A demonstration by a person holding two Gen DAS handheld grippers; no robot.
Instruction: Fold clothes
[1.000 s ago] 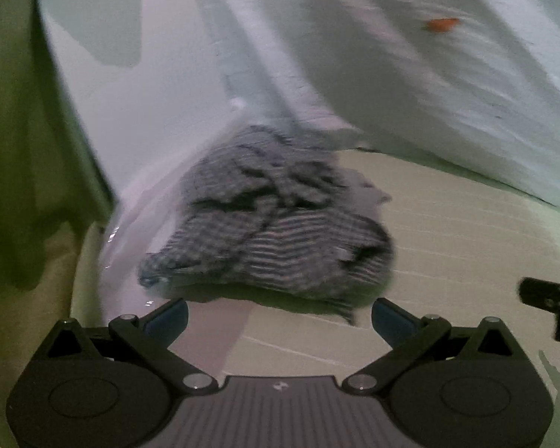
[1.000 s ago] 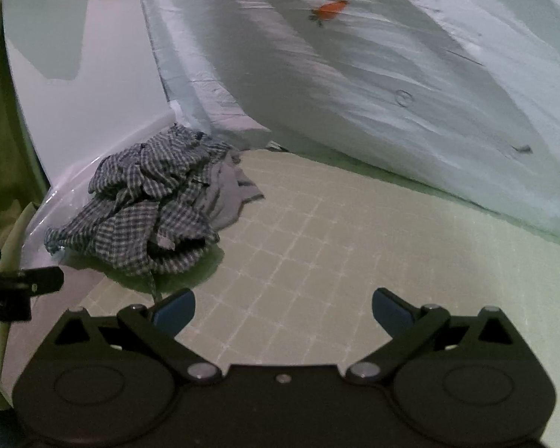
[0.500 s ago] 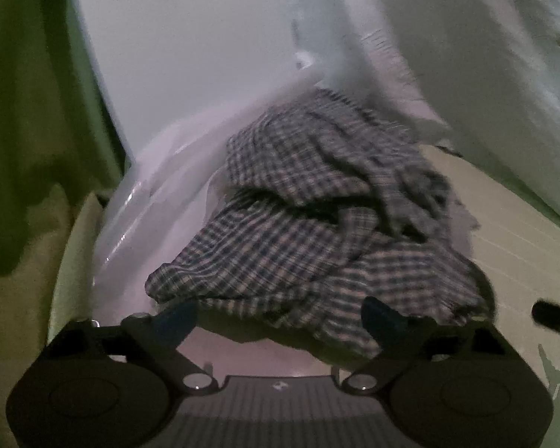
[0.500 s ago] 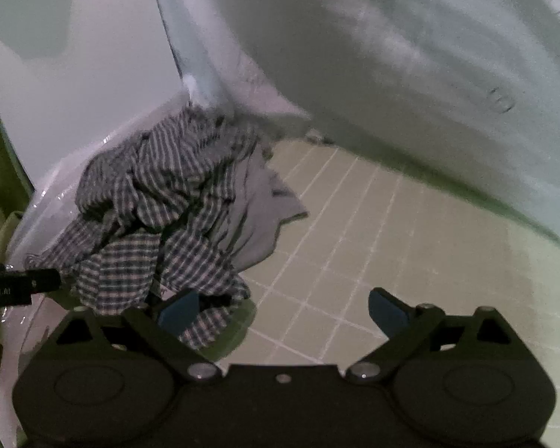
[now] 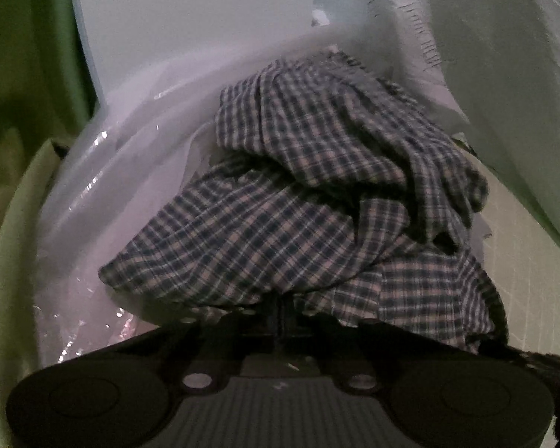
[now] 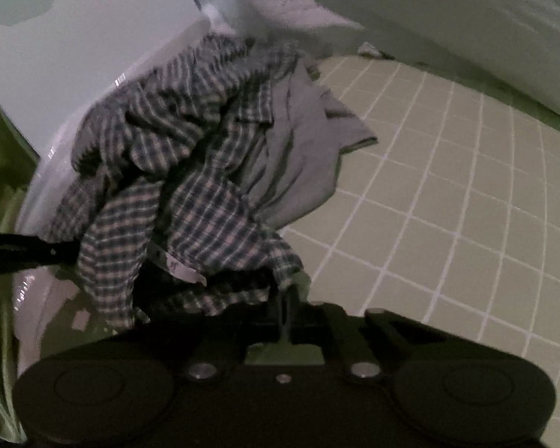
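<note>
The crumpled shirt lies heaped at 12 o'clock of both claws, its near hem pinched in the clenched left gripper and clenched right gripper.

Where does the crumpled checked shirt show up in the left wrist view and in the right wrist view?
Left wrist view: the checked shirt fills the centre, heaped just above the left gripper.
Right wrist view: the checked shirt sits left of centre, above the right gripper.
Shared landmark: the clear plastic sheet lies along the shirt's left side in both views.
</note>
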